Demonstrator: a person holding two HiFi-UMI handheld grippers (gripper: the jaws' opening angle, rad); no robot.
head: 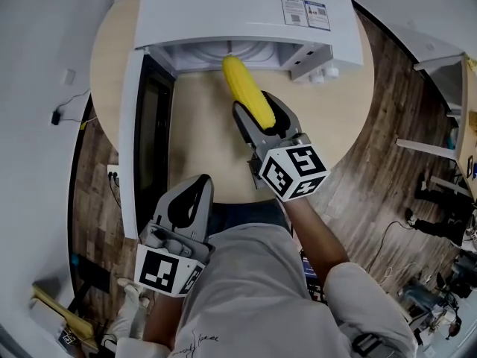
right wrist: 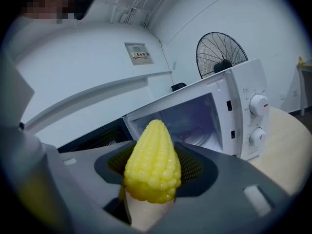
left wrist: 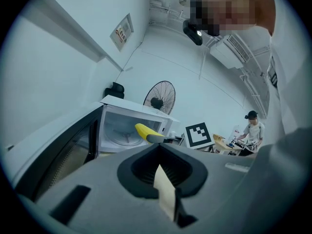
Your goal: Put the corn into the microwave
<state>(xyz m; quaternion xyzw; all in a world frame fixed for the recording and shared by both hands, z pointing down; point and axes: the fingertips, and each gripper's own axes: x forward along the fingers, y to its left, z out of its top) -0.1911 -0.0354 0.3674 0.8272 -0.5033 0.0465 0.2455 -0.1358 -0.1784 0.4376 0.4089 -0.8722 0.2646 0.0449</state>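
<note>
The corn (head: 248,95), a bright yellow cob, is in the air, above the table and right in front of the open microwave (head: 238,13). Its narrow tip points at the mouth of the oven; whether it has crossed the threshold is not clear. Your right gripper (head: 258,114) is clamped on the thick end: the jaws stand wide apart, one on each side of the cob, with their dark ribbed pads pressed against the kernels.

The microwave is white and sits at the far side of a round, pale wooden table (head: 328,125). Its door (head: 145,133) is swung fully open to your left, with the dark window panel facing inward. Inside the lit cavity there is a round glass turntable (left wrist: 122,133). Two white dials (right wrist: 258,104) are stacked on the control panel to the right of the opening.

Your left gripper (head: 195,189) is low and close to your body, near the table's front edge and just beside the free end of the door. Its jaws are together, with nothing between them.

A standing fan (right wrist: 222,52) rises behind the microwave, against a white wall.
</note>
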